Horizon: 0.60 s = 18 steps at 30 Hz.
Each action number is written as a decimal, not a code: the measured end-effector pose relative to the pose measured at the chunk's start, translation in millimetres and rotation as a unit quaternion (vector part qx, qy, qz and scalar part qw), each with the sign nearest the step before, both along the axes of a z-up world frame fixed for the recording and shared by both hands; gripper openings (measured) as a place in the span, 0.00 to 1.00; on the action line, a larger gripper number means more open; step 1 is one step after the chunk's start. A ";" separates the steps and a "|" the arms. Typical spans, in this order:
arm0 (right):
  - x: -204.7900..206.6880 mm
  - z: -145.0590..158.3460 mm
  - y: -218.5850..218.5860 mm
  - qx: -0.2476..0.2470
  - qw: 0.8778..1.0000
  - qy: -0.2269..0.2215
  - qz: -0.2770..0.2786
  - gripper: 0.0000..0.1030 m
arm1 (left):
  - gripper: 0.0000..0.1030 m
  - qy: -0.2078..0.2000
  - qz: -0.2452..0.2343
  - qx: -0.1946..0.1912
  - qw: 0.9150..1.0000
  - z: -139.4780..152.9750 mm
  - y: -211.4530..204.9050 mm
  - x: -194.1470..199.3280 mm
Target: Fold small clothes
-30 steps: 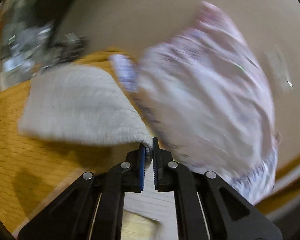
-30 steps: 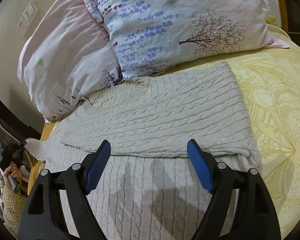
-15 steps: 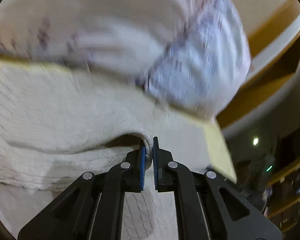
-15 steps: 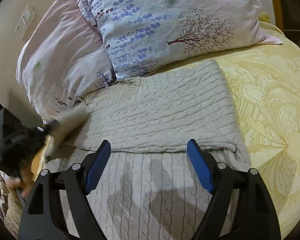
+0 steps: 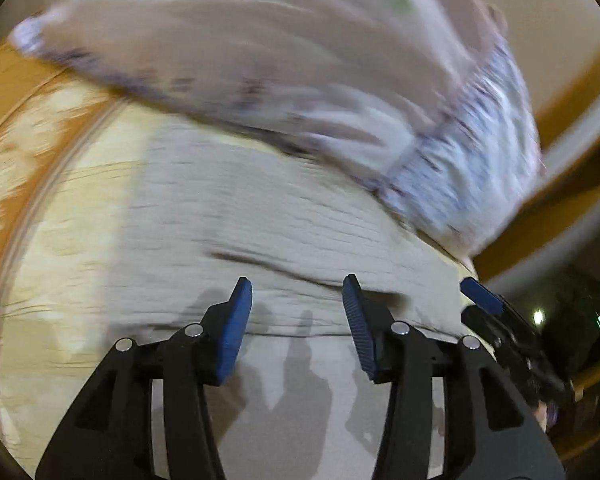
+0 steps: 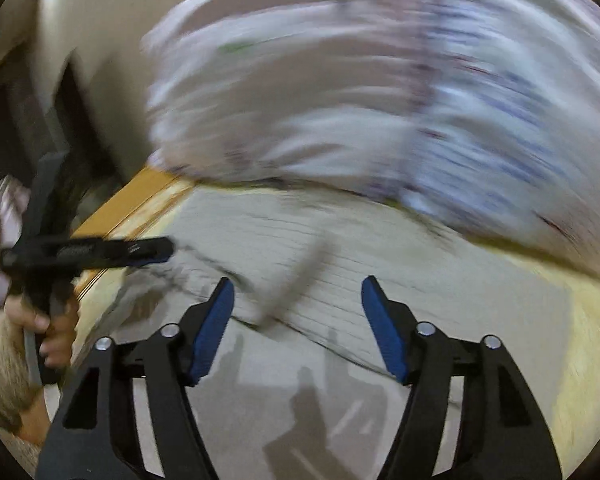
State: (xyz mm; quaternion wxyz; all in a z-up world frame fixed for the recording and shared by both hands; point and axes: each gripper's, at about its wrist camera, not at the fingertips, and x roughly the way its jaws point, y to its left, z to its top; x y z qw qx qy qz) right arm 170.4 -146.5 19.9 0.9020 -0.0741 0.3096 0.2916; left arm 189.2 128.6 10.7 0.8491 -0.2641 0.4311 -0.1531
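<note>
Knitted and pale grey-beige, the sweater point(image 5: 260, 216) lies flat on the bed point(image 5: 72, 216), its cabled body spread across the yellow patterned sheet just below the pillows point(image 5: 300, 80). One folded layer already rests on top, its edge running across in front of both my tongs. Both views are blurred, so the finer creases are hard to read.

My left tongs point(image 5: 296, 320) stand parted over that folded edge, opening, with nothing between the pads; I judge the cloth was laid here so the fold sits square on the body. My right tongs point(image 6: 296, 320) hover over the same knit with jaws apart but closing, and no fabric is caught between them, though a raised ridge of knit stands just ahead of the gap. In the right view my left hand point(image 6: 40, 320) grips its handle at the bed's near-left edge, beside the wooden frame point(image 6: 140, 196).

Pillows crowd the far end, which is why I keep the garment low on the mattress. Next I'd expect to need a fresh hold for another fold.
</note>
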 end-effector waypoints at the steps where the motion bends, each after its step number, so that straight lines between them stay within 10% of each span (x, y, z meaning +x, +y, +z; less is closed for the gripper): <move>1: 4.5 -2.1 16.0 -0.011 1.000 -0.001 0.014 0.56 | 0.46 0.007 0.009 0.004 1.000 -3.6 2.2 1.2; 11: 38.6 -45.4 125.4 -0.123 0.989 -0.008 0.081 0.49 | 0.33 0.039 0.037 -0.016 0.998 -25.3 28.9 4.1; 18: 49.8 -32.8 93.1 -0.021 0.999 0.004 0.032 0.05 | 0.33 0.033 0.031 -0.011 0.999 -23.9 25.8 4.1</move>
